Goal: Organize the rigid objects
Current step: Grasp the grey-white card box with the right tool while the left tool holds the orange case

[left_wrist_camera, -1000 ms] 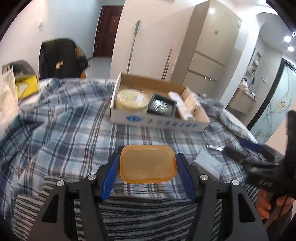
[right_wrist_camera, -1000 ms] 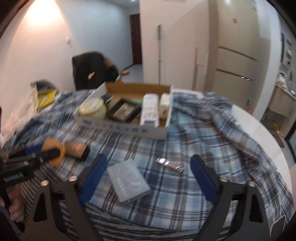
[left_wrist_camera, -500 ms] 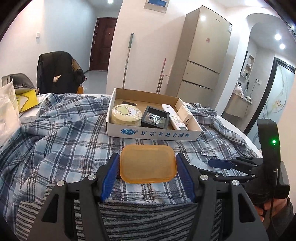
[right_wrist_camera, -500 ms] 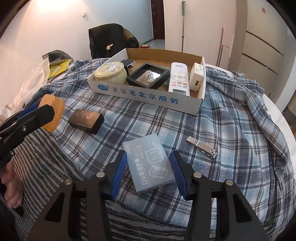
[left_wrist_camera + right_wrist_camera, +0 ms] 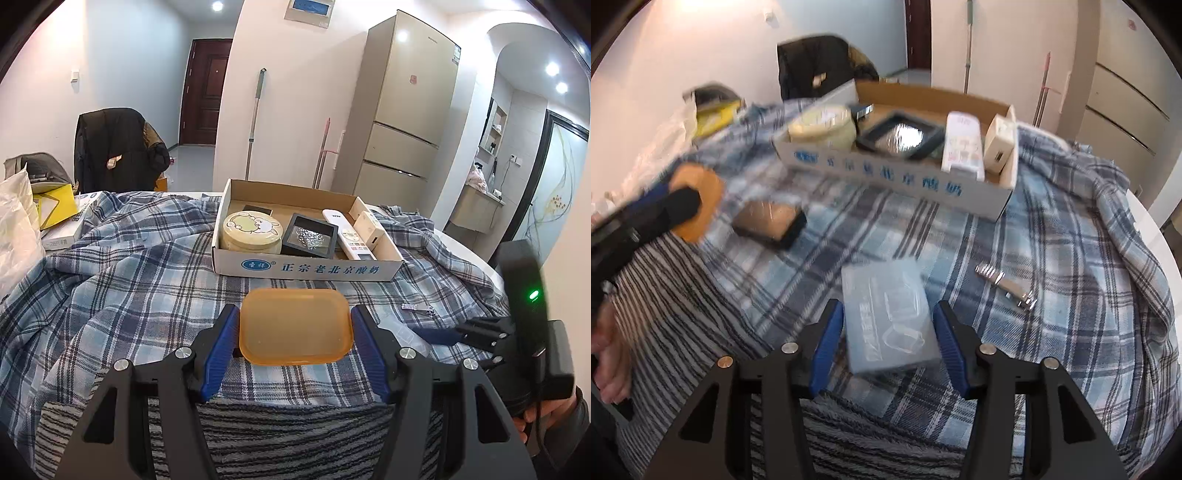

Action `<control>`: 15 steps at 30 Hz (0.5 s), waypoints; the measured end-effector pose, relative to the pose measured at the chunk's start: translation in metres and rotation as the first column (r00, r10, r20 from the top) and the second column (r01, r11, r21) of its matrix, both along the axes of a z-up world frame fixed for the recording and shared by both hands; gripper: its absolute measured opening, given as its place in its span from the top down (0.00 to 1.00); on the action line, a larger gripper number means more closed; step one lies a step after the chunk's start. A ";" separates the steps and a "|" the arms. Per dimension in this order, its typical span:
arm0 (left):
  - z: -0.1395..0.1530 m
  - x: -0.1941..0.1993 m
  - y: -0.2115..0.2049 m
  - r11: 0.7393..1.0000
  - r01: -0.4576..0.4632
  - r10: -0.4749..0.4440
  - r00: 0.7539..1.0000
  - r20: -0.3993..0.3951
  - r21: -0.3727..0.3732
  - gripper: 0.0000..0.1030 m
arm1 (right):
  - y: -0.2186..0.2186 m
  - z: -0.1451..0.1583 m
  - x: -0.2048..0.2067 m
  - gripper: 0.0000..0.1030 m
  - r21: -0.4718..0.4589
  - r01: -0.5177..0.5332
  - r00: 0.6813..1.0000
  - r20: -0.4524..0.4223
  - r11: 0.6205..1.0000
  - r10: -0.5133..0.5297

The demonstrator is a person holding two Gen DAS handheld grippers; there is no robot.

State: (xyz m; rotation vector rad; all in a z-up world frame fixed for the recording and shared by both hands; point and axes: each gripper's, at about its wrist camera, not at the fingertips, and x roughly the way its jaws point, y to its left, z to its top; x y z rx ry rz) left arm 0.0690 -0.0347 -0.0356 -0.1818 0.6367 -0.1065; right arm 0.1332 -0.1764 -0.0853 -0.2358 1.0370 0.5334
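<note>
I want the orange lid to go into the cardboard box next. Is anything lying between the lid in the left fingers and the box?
Nothing visible does. The orange lid is held in the left gripper, and only bare plaid cloth shows between it and the cardboard box. The nail clipper lies off to the right.

- Cardboard box (image 5: 306,267), center of left wrist view: front wall has blue print "正宗老北京酸奶", w/ a blue oval logo at its left end; logo chars too small to read.
- Same box (image 5: 886,173), upper center of right wrist view: blue print there too, blurred, not legible.
- White remote (image 5: 349,236) in box: short dark word near top end, too small to read.
- Clear flat case (image 5: 886,317), lower center of right wrist view: pale print along its left side, can't make out.
- Fridge (image 5: 406,107), upper right of left wrist view: small brand mark at top + red sticker, both unreadable.
</note>
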 end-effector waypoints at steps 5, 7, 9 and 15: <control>0.000 0.000 0.000 1.000 -0.002 0.002 1.000 0.005 0.000 0.38 | -0.002 0.004 -0.003 0.56 -0.013 0.023 0.999 0.046 1.000 -0.023; 0.000 -0.001 0.000 1.000 -0.006 0.006 1.000 0.007 0.000 0.38 | -0.013 0.013 -0.003 0.56 0.040 0.061 0.995 0.082 0.997 -0.064; 0.002 -0.003 -0.001 1.000 -0.015 0.014 1.000 0.014 0.005 0.38 | -0.022 0.021 -0.005 0.56 0.084 0.096 0.988 0.116 0.992 -0.106; 0.010 -0.008 -0.006 0.999 -0.019 0.017 0.999 0.051 0.039 0.38 | -0.032 0.041 -0.011 0.56 0.147 0.161 0.954 0.230 0.976 -0.192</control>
